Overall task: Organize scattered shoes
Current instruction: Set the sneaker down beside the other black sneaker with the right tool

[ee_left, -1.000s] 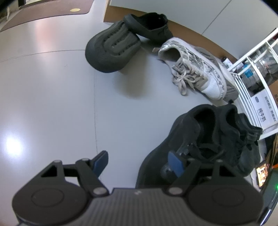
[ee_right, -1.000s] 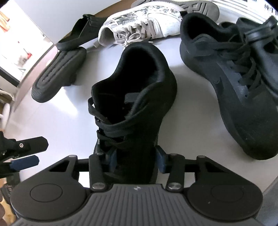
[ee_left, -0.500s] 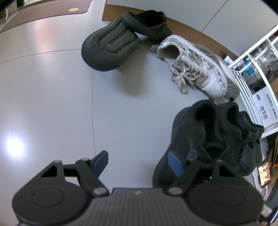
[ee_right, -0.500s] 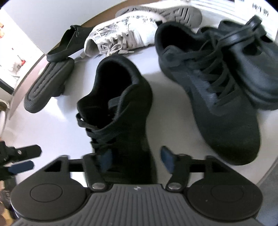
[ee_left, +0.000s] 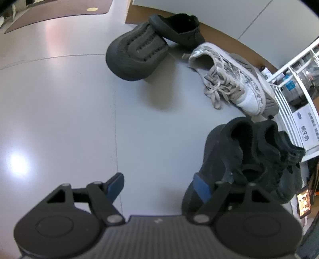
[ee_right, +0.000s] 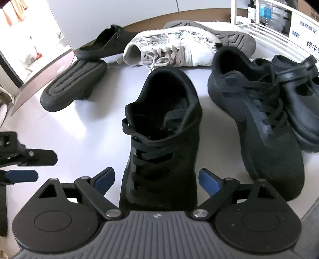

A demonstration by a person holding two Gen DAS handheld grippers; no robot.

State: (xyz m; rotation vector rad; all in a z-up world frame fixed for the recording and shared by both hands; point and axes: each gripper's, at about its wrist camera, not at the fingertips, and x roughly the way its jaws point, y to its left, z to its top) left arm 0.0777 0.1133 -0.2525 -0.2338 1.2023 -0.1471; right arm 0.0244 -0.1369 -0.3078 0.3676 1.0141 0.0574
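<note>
Rack holds bottles; right gripper fingers just opened, straddling black sneaker.

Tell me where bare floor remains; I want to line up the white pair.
Widest bare floor lies left of the ribbed grey slipper and black lace-up sneaker. By the white rack it is crowded: patterned white sneaker, black shoes packed together.
</note>
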